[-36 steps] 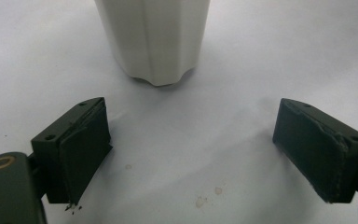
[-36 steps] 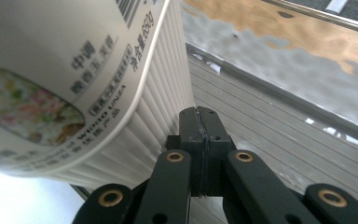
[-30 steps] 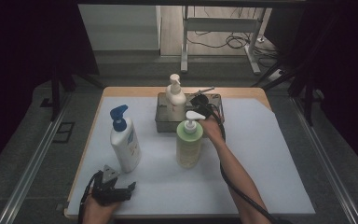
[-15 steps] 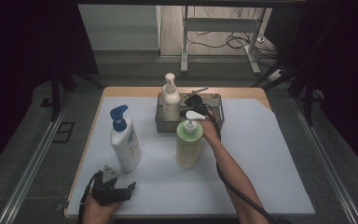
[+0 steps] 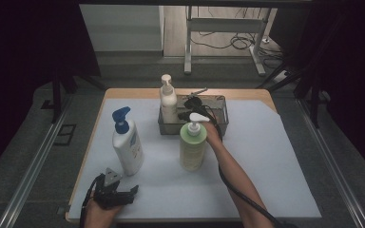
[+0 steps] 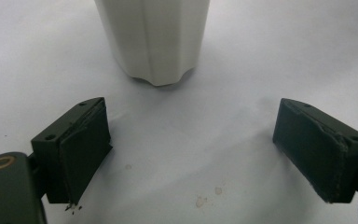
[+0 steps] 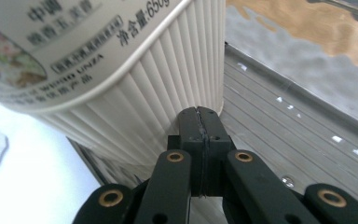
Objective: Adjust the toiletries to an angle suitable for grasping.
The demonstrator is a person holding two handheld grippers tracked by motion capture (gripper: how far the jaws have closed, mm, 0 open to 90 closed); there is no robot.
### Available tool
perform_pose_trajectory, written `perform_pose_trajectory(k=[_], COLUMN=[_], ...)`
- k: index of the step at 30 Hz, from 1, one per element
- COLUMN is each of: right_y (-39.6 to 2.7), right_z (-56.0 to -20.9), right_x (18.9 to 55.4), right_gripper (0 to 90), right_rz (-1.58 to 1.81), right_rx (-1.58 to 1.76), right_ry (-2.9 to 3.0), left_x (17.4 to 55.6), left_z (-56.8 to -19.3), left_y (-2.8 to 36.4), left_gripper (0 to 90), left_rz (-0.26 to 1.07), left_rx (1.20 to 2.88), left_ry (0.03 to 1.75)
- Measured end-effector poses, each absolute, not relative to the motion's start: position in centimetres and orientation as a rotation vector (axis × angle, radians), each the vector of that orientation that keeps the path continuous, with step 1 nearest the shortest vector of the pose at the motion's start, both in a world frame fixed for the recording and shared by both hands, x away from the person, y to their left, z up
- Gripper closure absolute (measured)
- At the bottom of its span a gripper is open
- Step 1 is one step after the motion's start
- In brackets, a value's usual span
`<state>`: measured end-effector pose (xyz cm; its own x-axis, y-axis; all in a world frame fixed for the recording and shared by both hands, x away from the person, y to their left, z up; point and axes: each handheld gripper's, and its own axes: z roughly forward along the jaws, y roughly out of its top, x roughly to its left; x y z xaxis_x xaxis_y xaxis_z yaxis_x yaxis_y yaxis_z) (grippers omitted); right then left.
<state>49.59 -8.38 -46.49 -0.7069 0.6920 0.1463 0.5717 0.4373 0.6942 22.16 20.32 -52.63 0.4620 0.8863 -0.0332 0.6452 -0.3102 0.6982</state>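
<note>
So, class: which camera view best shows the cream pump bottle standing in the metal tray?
The high view: the cream pump bottle stands whole in the metal tray. The right gripper view gives a close-up of its ribbed side.

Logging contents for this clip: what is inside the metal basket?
A cream pump bottle stands in the left end of the metal basket. The right gripper reaches in beside it, fingers shut. The green bottle in front hides part of the floor.
</note>
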Motion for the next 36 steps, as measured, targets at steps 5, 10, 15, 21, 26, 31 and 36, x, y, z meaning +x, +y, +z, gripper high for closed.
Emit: perform_pose_trajectory(k=[5, 10, 15, 21, 26, 31, 36], right_y=[-7.94, -7.71, -7.67, -7.69, -7.80, -7.93, -8.19], right_z=[-46.44, -46.53, -46.36, -46.24, -46.28, -46.29, -46.05], right_x=[49.55, 49.50, 49.53, 49.45, 49.47, 49.41, 49.14], right_gripper=[89.8, 89.7, 89.8, 89.8, 89.4, 86.0, 83.5], right_rz=[1.132, 1.137, 1.147, 1.160, 1.159, 1.140, 1.143], right_rx=[1.104, 1.084, 1.058, 1.052, 1.058, 1.046, 1.036], right_ry=[2.545, 2.563, 2.578, 2.587, 2.590, 2.594, 2.589], left_x=[22.16, 22.16, 22.16, 22.17, 22.17, 22.16, 22.16], left_z=[-52.63, -52.63, -52.63, -52.62, -52.63, -52.63, -52.63], left_y=[20.32, 20.32, 20.32, 20.31, 20.32, 20.32, 20.32], left_gripper=[10.6, 10.6, 10.6, 10.6, 10.6, 10.6, 10.6], left_rz=[0.477, 0.477, 0.476, 0.476, 0.476, 0.477, 0.477], left_rx=[2.062, 2.062, 2.062, 2.062, 2.062, 2.062, 2.062], left_ry=[1.270, 1.270, 1.270, 1.271, 1.270, 1.270, 1.270])
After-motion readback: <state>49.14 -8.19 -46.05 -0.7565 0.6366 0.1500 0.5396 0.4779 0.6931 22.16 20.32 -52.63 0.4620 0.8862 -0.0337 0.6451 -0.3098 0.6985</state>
